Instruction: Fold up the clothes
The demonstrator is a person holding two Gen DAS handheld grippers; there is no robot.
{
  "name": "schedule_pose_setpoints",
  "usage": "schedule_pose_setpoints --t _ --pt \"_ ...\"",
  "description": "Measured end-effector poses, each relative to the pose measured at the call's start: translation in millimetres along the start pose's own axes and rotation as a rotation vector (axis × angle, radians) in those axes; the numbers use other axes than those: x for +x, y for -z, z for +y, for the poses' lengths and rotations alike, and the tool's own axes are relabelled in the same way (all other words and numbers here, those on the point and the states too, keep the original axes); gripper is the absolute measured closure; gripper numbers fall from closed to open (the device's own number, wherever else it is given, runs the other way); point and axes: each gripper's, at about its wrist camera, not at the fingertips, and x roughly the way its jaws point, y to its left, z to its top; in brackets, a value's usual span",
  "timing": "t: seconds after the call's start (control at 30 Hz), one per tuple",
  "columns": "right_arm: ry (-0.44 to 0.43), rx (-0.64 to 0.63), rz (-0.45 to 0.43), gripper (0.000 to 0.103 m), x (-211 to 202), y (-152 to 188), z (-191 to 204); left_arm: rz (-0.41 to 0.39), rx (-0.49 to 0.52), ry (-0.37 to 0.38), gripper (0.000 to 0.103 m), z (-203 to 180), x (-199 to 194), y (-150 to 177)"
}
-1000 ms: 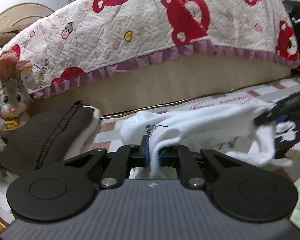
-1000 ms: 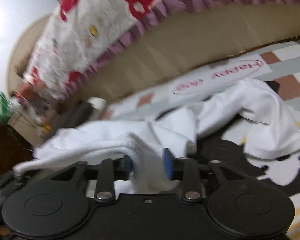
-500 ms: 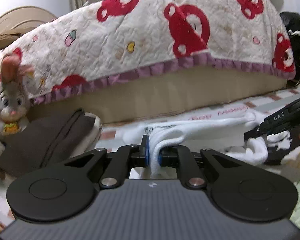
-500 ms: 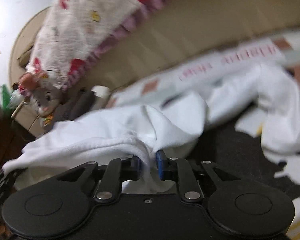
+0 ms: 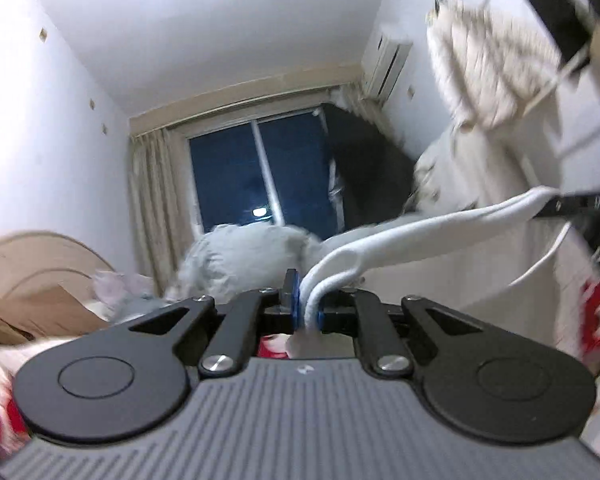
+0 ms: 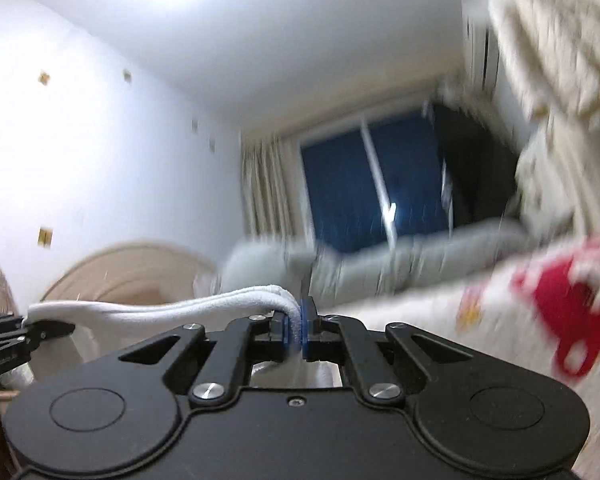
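Both cameras tilt upward toward the ceiling and the far wall of a bedroom. The left gripper has its jaws clamped on a bunched edge of the white garment, the cloth squeezed between the 2 blue pads. From there the garment stretches in a taut band up and to the right, off the floor, to the right gripper, whose dark body shows at the right edge of the left view.

In the right wrist view the right gripper is likewise closed tight on a rolled white hem of the same garment, which runs left in a slack curve to the dark shape of the left gripper at the frame's left edge. So the garment hangs in the air between the 2 grippers, held at both ends.

Behind it lies a grey fluffy blanket heaped on the bed, and a quilt with red bear prints fills the right side of the right view. A dark window with beige curtains stands on the far wall, with an air conditioner high to its right. Pale clothing, probably knitwear though motion blur smears it, hangs on a rack at upper right. A rounded beige headboard sits low at the left.
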Motion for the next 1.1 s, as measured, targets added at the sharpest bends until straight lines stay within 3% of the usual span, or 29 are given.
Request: schedule_pose_setpoints --t 0.07,0.13,0.27,0.37,0.43,0.47,0.53,0.63,0.73,0.77,0.83,0.93,1.03,1.07,1.1 --pt "0.006 0.037 0.049 0.098 -14.2 18.5 -8.2 0.068 -0.095 0.102 0.089 -6.7 -20.6 13.6" --pt "0.012 0.073 0.098 0.098 -28.5 37.0 -16.4 0.22 -0.189 0.162 0.089 -21.3 -43.9 61.3" --pt "0.023 0.146 0.195 0.097 -56.9 73.9 -32.9 0.583 -0.145 0.128 0.09 -74.0 -72.7 200.4" --pt "0.101 0.265 0.425 0.098 -37.6 175.0 -48.8 0.793 -0.079 0.118 0.093 -105.5 -84.7 295.3" --pt "0.141 0.327 0.551 0.098 -30.0 226.5 -51.7 0.85 -0.057 0.094 0.094 -114.5 -92.9 326.5" --pt "0.154 0.349 0.6 0.097 -29.0 244.1 -49.2 0.852 -0.064 0.09 0.094 -113.4 -97.1 328.8" --pt "0.145 0.306 0.64 0.097 -26.8 248.6 -37.8 0.83 -0.094 0.086 0.094 -108.6 -106.5 321.0" --pt "0.112 0.22 0.545 0.097 -41.0 221.4 -30.5 0.739 -0.147 0.085 0.093 -96.5 -123.3 288.4" --pt "0.079 0.134 0.45 0.09 -55.2 194.1 -23.3 0.63 -0.059 0.016 0.092 -99.1 -133.0 255.3" --pt "0.052 0.095 0.396 0.09 -66.5 186.1 -17.5 0.63 -0.064 0.043 0.093 -97.5 -136.9 251.1" --pt "0.047 -0.061 0.39 0.09 -80.0 181.5 2.3 0.637 -0.077 0.1 0.091 -94.2 -144.3 243.8" --pt "0.069 -0.184 0.586 0.09 -61.2 211.8 5.5 0.848 -0.259 0.164 0.091 -84.7 -140.0 273.3" --pt "0.045 -0.065 0.69 0.083 -53.1 224.7 -10.4 0.996 -0.378 0.147 0.091 -77.9 -136.5 306.3" --pt "0.036 -0.024 0.724 0.081 -50.5 229.0 -15.7 1.01 -0.395 0.129 0.091 -73.6 -138.3 310.4" --pt "0.022 0.001 0.703 0.079 -50.4 223.7 -20.6 1.013 -0.429 0.112 0.091 -65.3 -140.9 311.1"
